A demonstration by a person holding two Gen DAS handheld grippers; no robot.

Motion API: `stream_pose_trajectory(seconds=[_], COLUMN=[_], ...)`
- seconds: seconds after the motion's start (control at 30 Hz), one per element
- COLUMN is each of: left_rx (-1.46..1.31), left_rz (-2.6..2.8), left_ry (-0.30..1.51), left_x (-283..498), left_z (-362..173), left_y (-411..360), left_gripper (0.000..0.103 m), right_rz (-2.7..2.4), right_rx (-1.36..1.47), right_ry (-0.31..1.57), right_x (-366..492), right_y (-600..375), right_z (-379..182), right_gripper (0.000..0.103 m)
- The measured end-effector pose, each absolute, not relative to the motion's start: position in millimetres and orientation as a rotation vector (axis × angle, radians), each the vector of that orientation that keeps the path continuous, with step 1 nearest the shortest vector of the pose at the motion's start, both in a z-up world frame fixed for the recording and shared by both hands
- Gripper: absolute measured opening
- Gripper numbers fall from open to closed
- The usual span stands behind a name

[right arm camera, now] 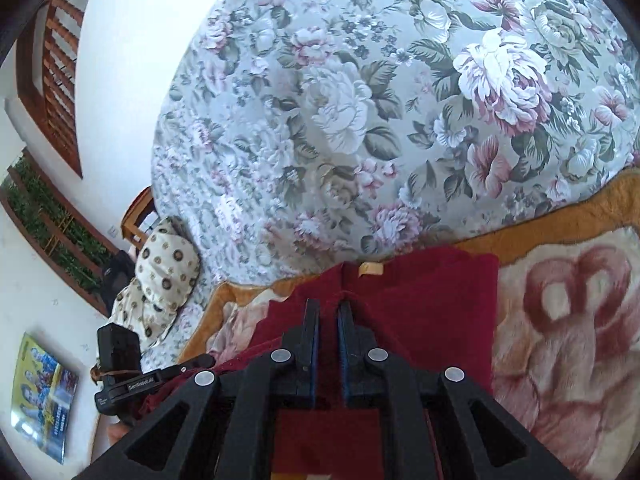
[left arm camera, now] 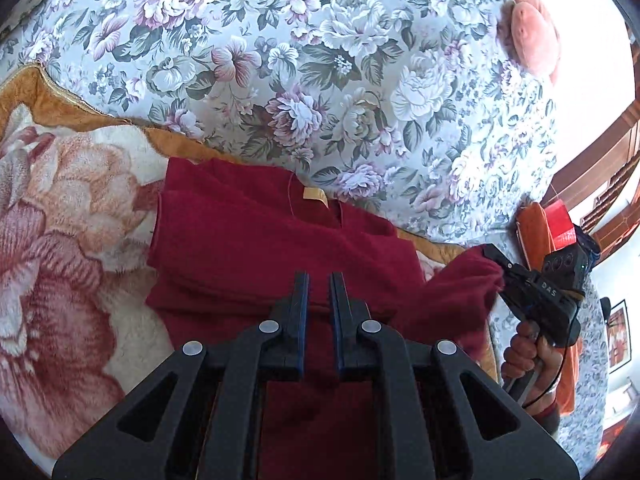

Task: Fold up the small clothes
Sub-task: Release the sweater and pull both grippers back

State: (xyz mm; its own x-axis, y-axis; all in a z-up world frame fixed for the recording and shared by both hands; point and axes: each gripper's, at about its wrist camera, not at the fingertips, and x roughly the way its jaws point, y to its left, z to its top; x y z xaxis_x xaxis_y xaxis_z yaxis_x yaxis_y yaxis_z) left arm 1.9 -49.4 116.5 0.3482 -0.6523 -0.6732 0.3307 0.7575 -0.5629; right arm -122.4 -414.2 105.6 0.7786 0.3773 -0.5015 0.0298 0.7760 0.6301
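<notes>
A dark red knitted garment (left arm camera: 256, 236) with a tan neck label (left arm camera: 316, 197) lies partly folded on a plush flowered blanket (left arm camera: 60, 208). My left gripper (left arm camera: 319, 280) hovers over its near part, jaws a narrow gap apart with red cloth between and below them. My right gripper (left arm camera: 494, 262) shows at the right of the left wrist view, shut on a lifted corner of the garment (left arm camera: 460, 288). In the right wrist view the right gripper (right arm camera: 328, 308) sits over the garment (right arm camera: 420, 300), red cloth pinched between its fingers near the label (right arm camera: 370, 268).
A floral bedsheet (left arm camera: 320, 60) covers the bed beyond the blanket. A pink plush toy (left arm camera: 528, 36) lies at the far right. A patterned pillow (right arm camera: 164, 276) sits at the bed edge. An orange cloth (left arm camera: 532, 232) and a magazine (right arm camera: 44, 396) lie to the sides.
</notes>
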Motion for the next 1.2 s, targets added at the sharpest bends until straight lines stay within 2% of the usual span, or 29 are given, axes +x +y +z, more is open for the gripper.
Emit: stream_pose_trajectory(seconds=[0.17,0.23,0.27,0.3,0.33,0.37,0.4,0.43,0.47,0.53,0.6,0.63,0.73,1.2], left_rx=[-0.357,-0.337,-0.336,-0.341,-0.354,-0.365,-0.372,-0.372,-0.369,-0.360,-0.363,-0.367,-0.341,-0.232], left_rz=[-0.548,-0.501,-0.499,-0.504,-0.506,-0.502,-0.500,-0.499,-0.493,-0.479,-0.481,-0.483,-0.481,-0.412], left_ry=[1.035,1.034,1.036,1.036,1.032,1.034,1.045,1.059,1.073,1.102,1.105,1.099,1.097,1.132], left_x=[37.2,45.9,46.8,45.7,45.0,44.5,44.9,46.1,47.2,49.0,51.9,54.1,64.3,104.3], left_z=[101.2,95.4,93.1,91.5,89.7,86.4,82.0,77.7,74.0,66.5,63.3,62.9,63.4,48.4], left_y=[-43.5,-41.8,-40.8,-39.5,-37.9,-36.2,-35.6,-36.2,-37.4,-39.9,-41.8,-42.8,-50.1,-73.0], left_gripper=[0.009,0.009,0.009,0.009,0.009,0.009,0.009,0.009,0.009,0.019,0.042,0.045,0.045,0.046], right_rz=[0.030,-0.019,-0.047,-0.052,-0.044,-0.046,-0.062,-0.060,-0.045,-0.015,-0.002,-0.008,-0.026,0.007], right_rx=[0.654,0.657,0.647,0.652,0.655,0.642,0.609,0.584,0.563,0.530,0.478,0.441,0.376,0.464], right_ry=[0.724,0.819,0.873,0.864,0.828,0.799,0.774,0.756,0.746,0.761,0.763,0.764,0.784,0.853], right_x=[-54.7,-35.3,-32.0,-36.3,-43.8,-52.3,-62.7,-70.4,-77.3,-83.0,-84.2,-83.2,-71.9,-31.2], right_y=[-435.9,-439.4,-439.3,-439.8,-439.7,-438.7,-436.5,-434.3,-431.4,-429.2,-429.1,-429.7,-429.9,-430.0], right_z=[51.0,21.2,10.2,7.4,12.0,19.5,30.5,39.4,49.2,59.3,64.0,65.0,55.6,21.0], right_gripper=[0.007,0.008,0.013,0.014,0.021,0.039,0.047,0.050,0.050,0.050,0.050,0.050,0.050,0.050])
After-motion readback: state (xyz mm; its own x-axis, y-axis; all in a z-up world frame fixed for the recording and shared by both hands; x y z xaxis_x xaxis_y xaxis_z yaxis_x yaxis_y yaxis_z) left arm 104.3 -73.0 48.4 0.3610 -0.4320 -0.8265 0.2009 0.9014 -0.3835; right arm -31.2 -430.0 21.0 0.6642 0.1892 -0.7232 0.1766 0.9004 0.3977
